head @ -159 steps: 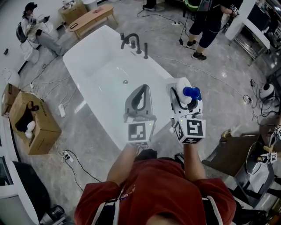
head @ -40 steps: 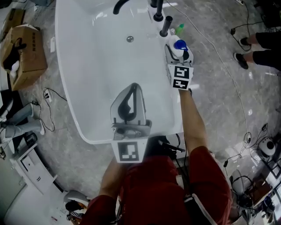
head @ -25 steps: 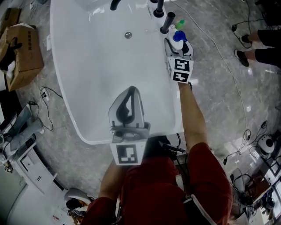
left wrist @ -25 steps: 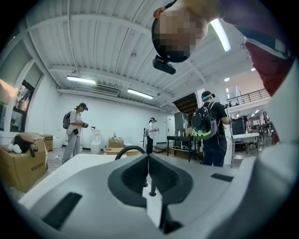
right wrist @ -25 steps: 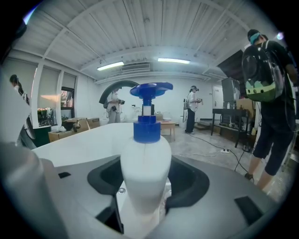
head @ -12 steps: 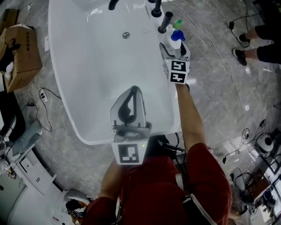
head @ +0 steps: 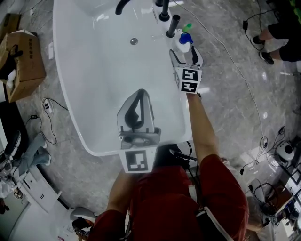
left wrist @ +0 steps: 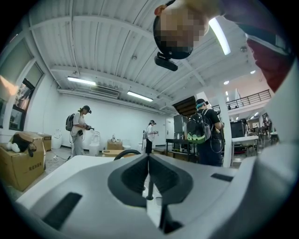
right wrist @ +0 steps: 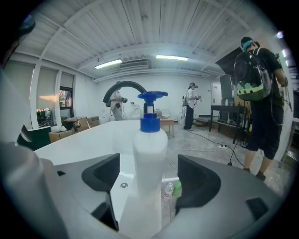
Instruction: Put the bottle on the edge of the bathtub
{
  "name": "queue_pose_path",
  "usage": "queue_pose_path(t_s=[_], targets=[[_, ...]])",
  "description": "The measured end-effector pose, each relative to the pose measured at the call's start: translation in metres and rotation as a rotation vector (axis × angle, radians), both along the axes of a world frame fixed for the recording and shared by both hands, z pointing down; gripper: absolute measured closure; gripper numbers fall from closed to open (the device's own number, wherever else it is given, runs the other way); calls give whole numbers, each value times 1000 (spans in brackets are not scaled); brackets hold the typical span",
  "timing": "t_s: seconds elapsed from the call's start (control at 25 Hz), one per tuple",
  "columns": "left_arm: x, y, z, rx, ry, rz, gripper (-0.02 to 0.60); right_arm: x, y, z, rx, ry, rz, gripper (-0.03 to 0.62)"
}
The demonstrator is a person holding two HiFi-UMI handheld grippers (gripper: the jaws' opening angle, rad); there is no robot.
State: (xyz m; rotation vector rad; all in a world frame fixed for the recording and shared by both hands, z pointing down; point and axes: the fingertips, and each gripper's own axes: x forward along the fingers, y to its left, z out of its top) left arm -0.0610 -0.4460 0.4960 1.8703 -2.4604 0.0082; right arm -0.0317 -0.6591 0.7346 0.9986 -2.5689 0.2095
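Note:
A white bottle (head: pixel 184 43) with a blue pump top stands upright on the right rim of the white bathtub (head: pixel 182 117), close to the black tap handles. My right gripper (head: pixel 186 52) sits around it and its jaws have just been opening. In the right gripper view the bottle (right wrist: pixel 149 149) stands between the two dark pads with a gap on each side, so the right gripper (right wrist: pixel 148 173) is open. My left gripper (head: pixel 139 95) hovers over the near end of the tub, shut and holding nothing, as the left gripper view (left wrist: pixel 148 177) shows.
A black faucet (head: pixel 123 4) and two black handles (head: pixel 173 26) stand at the tub's far rim. A small green-capped bottle (head: pixel 188 28) lies on the floor just beyond. A cardboard box (head: pixel 21 52) and cables lie at left. A person's legs (head: pixel 277 37) are at top right.
The right gripper's jaws have spread away from the bottle, which now stands free on the rim. The left gripper has stayed where it was.

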Motion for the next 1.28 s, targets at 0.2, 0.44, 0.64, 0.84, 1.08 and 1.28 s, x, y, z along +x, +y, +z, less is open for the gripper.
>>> queue_pose_path(t_s=[0.2, 0.44, 0.64, 0.84, 1.08, 1.28], targets=[[2, 0, -8, 16, -4, 5, 566, 8, 8, -9, 0, -16, 14, 214], [11, 9, -27, 35, -8, 16, 566, 29, 36, -39, 2, -51, 37, 207], [14, 20, -46, 40, -9, 19, 566, 43, 67, -83, 28, -102, 38, 206], [11, 37, -59, 16, 8, 30, 566, 51, 105, -135, 78, -119, 22, 207], [-1, 67, -82, 33, -30, 33, 566, 57, 158, -210, 155, -192, 17, 207], [0, 79, -101, 62, -39, 58, 566, 71, 190, -266, 230, -241, 29, 207]])
